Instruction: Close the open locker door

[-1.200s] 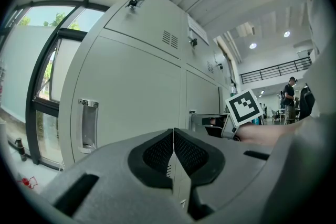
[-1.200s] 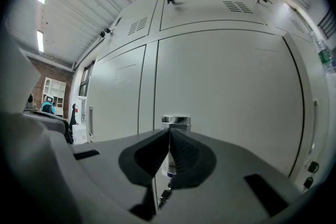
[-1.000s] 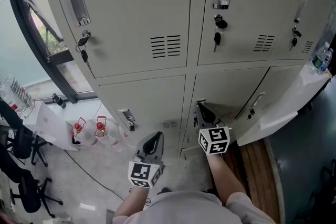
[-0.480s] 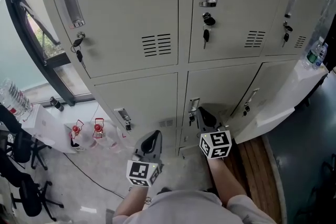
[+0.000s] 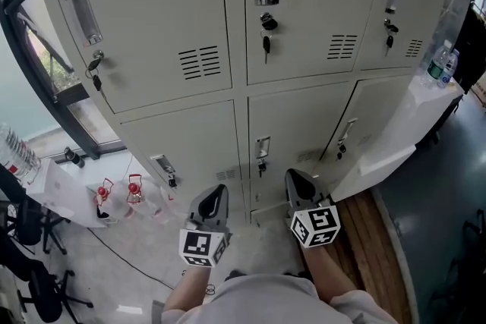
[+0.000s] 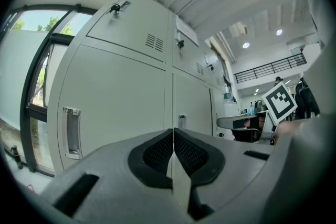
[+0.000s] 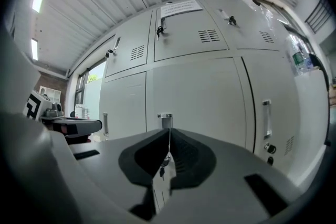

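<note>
A bank of beige lockers fills the head view, two rows of doors. The lower middle door lies flush with its neighbours, and its handle has a key hanging under it. No door stands visibly ajar. My right gripper is shut and empty, a short way in front of that door and apart from it. My left gripper is also shut and empty, before the lower left door. The right gripper view looks along shut jaws to the same handle. The left gripper faces the lower left door.
A white tabletop juts out at the right beside the lower right door, with a water bottle above it. Two red-capped bottles stand on the floor at the left. A dark window frame borders the lockers' left side.
My right gripper has drawn back from the lower middle door's handle, which now shows uncovered. The head view has shifted right along the lockers. The left gripper has hardly moved.
</note>
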`<action>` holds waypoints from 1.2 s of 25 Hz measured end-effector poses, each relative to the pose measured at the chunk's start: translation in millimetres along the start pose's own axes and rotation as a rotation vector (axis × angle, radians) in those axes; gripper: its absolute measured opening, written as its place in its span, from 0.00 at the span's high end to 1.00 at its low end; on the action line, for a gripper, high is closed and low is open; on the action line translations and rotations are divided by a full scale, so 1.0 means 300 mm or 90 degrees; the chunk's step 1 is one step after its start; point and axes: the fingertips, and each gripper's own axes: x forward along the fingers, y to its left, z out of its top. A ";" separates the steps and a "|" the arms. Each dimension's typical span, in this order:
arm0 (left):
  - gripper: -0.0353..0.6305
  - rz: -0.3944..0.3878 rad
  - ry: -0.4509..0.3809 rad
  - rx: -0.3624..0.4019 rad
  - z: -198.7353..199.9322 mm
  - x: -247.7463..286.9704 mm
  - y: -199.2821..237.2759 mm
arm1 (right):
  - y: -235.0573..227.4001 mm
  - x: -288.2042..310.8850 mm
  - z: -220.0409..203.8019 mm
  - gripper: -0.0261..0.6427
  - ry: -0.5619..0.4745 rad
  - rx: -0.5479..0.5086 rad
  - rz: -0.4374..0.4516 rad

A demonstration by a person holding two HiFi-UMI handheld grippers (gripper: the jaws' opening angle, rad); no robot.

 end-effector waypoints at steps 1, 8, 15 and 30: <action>0.93 -0.002 -0.001 0.000 0.002 0.001 -0.010 | -0.003 -0.021 0.003 0.94 -0.002 0.000 -0.003; 0.93 -0.009 -0.011 0.014 0.020 0.001 -0.074 | -0.023 -0.117 -0.024 0.94 0.005 -0.006 -0.018; 0.93 -0.018 -0.018 0.010 0.032 -0.002 -0.118 | -0.027 -0.155 -0.032 0.94 0.007 -0.009 -0.021; 0.93 -0.032 -0.021 0.008 0.044 -0.004 -0.154 | -0.044 -0.180 -0.021 0.94 -0.005 -0.003 -0.028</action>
